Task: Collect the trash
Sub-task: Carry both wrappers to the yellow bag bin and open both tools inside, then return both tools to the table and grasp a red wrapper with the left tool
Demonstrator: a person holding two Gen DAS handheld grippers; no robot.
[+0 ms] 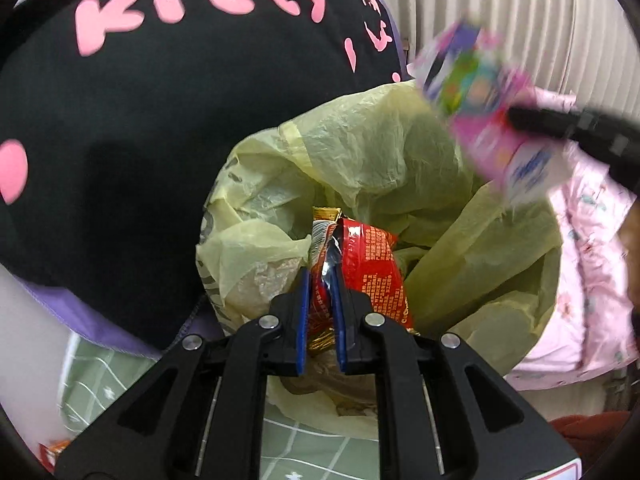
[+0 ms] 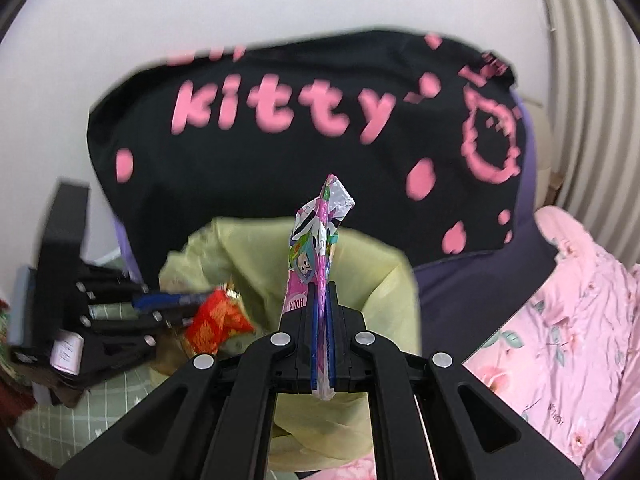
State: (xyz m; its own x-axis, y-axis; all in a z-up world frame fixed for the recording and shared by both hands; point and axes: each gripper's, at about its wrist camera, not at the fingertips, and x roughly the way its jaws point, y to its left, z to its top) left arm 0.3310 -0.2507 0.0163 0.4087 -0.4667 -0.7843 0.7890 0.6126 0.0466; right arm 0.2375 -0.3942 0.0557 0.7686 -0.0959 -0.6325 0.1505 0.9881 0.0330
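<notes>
My left gripper (image 1: pixel 322 276) is shut on a red snack wrapper (image 1: pixel 368 264) and holds it over the open mouth of a yellow plastic trash bag (image 1: pixel 360 160). My right gripper (image 2: pixel 322 292) is shut on a pink and purple wrapper (image 2: pixel 316 240), upright above the same yellow bag (image 2: pixel 248 264). In the left wrist view the pink wrapper (image 1: pixel 480 120) is blurred at the upper right, pinched by the right gripper's fingers (image 1: pixel 560 120). In the right wrist view the left gripper (image 2: pixel 176 304) shows at the left with the red wrapper (image 2: pixel 216 320).
A black cushion with pink "kitty" lettering (image 1: pixel 140 120) stands behind the bag (image 2: pixel 300 120). Pink floral bedding (image 2: pixel 560 340) lies to the right. A green checked cloth (image 1: pixel 100 380) lies below. A white ribbed radiator (image 1: pixel 520 20) is at the back right. An orange packet (image 1: pixel 54 450) lies at lower left.
</notes>
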